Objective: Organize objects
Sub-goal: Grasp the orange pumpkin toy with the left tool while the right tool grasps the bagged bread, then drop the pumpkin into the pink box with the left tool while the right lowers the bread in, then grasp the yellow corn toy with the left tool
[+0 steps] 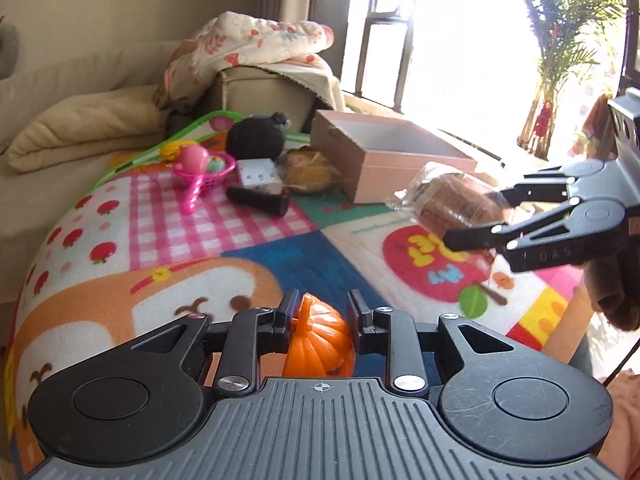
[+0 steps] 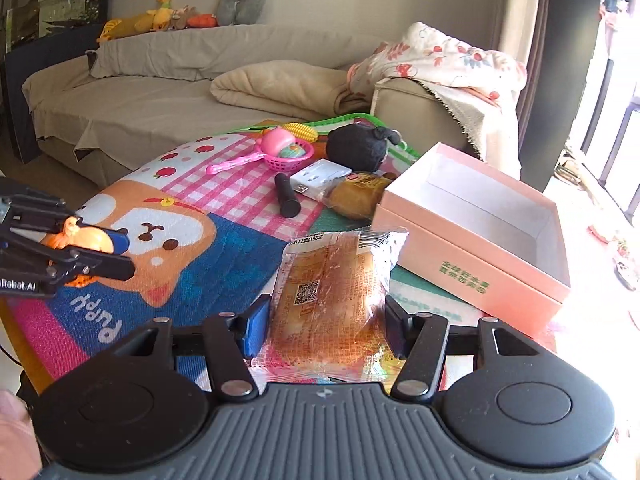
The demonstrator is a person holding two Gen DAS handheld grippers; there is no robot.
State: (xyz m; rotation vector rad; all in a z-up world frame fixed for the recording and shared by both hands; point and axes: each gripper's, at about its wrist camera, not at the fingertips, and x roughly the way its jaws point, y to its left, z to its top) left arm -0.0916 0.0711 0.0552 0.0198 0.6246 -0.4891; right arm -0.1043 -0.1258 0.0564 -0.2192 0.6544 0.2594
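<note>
My left gripper (image 1: 320, 316) clamps the pumpkin (image 1: 318, 340); my right gripper (image 2: 324, 320) grips the bread (image 2: 336, 280), seemingly lifted off the mat (image 2: 224, 248). I carry both level over the box (image 2: 472, 256) at the mat's far-right edge before releasing.

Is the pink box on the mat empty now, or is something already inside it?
Empty as far as visible: the right wrist view shows the pink box open, with only bare white inner walls and floor.

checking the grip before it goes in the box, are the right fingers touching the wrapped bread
Touching. The right wrist view shows both fingers pressed against the sides of the wrapped bread.
</note>
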